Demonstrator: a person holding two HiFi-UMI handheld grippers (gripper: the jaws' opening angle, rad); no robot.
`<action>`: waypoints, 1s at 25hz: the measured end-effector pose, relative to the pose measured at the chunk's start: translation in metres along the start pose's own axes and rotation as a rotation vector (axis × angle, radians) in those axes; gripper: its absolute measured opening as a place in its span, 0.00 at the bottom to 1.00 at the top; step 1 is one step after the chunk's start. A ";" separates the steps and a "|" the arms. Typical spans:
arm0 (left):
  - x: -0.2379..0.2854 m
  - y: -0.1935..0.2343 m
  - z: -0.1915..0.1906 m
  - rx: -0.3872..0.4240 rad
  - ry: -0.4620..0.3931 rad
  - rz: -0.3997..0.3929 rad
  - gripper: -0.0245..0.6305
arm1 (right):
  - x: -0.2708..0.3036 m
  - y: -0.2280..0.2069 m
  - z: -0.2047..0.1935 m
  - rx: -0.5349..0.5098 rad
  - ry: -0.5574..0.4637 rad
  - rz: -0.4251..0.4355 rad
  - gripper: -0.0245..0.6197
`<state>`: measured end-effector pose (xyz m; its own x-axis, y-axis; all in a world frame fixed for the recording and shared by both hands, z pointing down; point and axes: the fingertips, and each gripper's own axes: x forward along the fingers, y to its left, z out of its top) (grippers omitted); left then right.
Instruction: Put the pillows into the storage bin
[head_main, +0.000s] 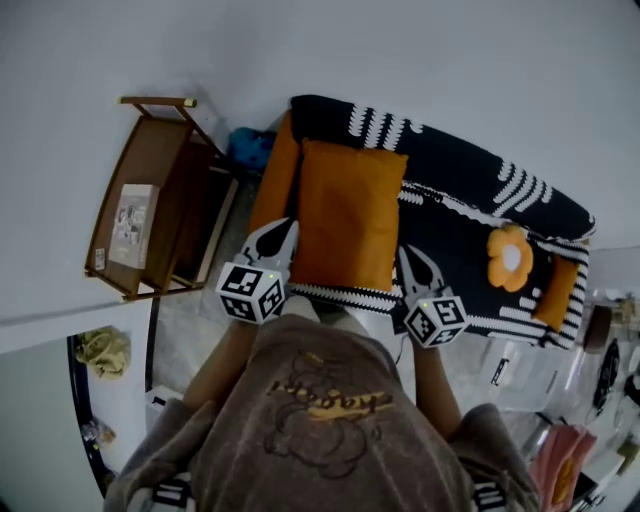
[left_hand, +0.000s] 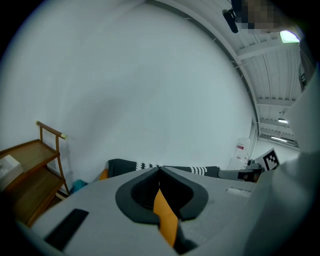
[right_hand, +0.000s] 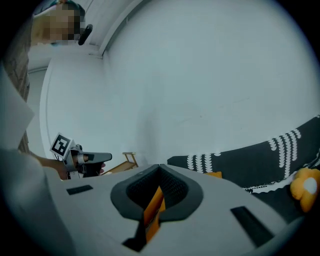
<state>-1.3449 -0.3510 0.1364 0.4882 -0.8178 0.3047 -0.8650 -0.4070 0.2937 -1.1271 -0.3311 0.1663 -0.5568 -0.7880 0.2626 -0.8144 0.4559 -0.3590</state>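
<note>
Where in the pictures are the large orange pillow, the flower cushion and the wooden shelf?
large orange pillow (head_main: 348, 212), head view, middle of its front face.
flower cushion (head_main: 511, 258), head view, its white centre.
wooden shelf (head_main: 152, 158), head view, bare part of its top board.

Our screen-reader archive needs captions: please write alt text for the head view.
The left gripper and right gripper each pinch a side edge of a large orange pillow before a black patterned sofa. A flower cushion lies on the sofa; a wooden shelf stands to its left.
</note>
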 end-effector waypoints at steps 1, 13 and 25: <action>0.005 0.004 0.000 -0.004 0.005 0.010 0.04 | 0.007 -0.003 -0.001 0.002 0.014 0.010 0.03; 0.121 0.078 -0.071 -0.147 0.167 0.022 0.60 | 0.122 -0.080 -0.057 0.049 0.206 0.059 0.67; 0.231 0.155 -0.292 -0.245 0.448 0.086 0.66 | 0.195 -0.216 -0.251 0.138 0.500 -0.016 0.82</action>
<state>-1.3319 -0.4837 0.5171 0.4646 -0.5675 0.6798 -0.8779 -0.1948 0.4374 -1.1011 -0.4796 0.5201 -0.5823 -0.4848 0.6526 -0.8128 0.3601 -0.4579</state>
